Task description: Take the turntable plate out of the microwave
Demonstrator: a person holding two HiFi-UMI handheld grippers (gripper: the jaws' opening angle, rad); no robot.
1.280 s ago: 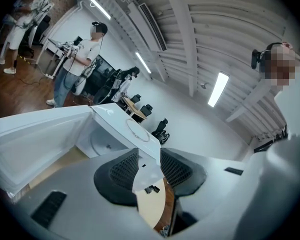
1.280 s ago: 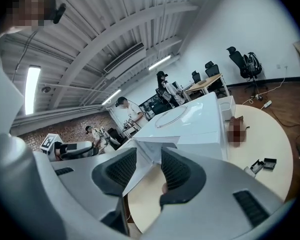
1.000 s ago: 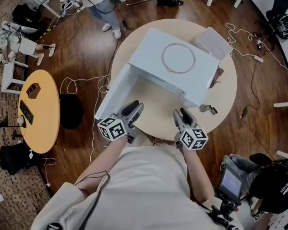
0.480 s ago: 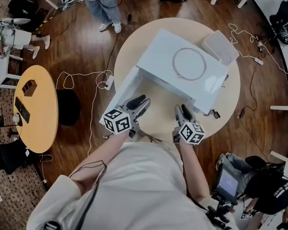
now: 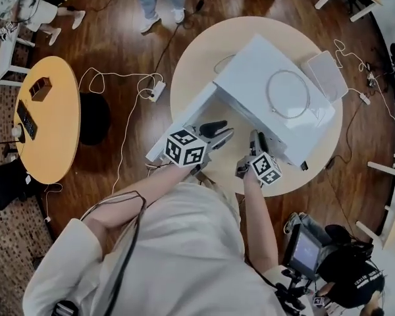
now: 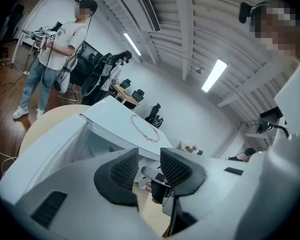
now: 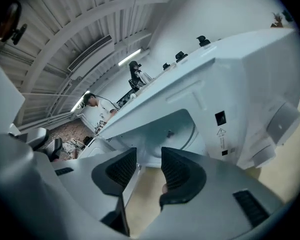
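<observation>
Right gripper view: cavity (image 7: pixel 165 126) at 12 o'clock past right gripper (image 7: pixel 149 156), nearer than left gripper (image 5: pixel 222 130).
Both pairs of jaws apart, empty; plate judged flat inside microwave (image 5: pixel 250 68).

The microwave (image 5: pixel 250 71) stands on the round tabletop (image 5: pixel 197 58), its door (image 5: pixel 184 120) swung open toward the head view's left. A ring (image 5: pixel 268 96) lies on the microwave's top, and a flat box (image 5: pixel 326 74) sits just beside the microwave at the tabletop's right edge. The left claw (image 5: pixel 220 131) and right claw (image 5: pixel 257 137) hover side by side before the open front. A smaller table (image 5: pixel 49 124) stands well apart to the left.
</observation>
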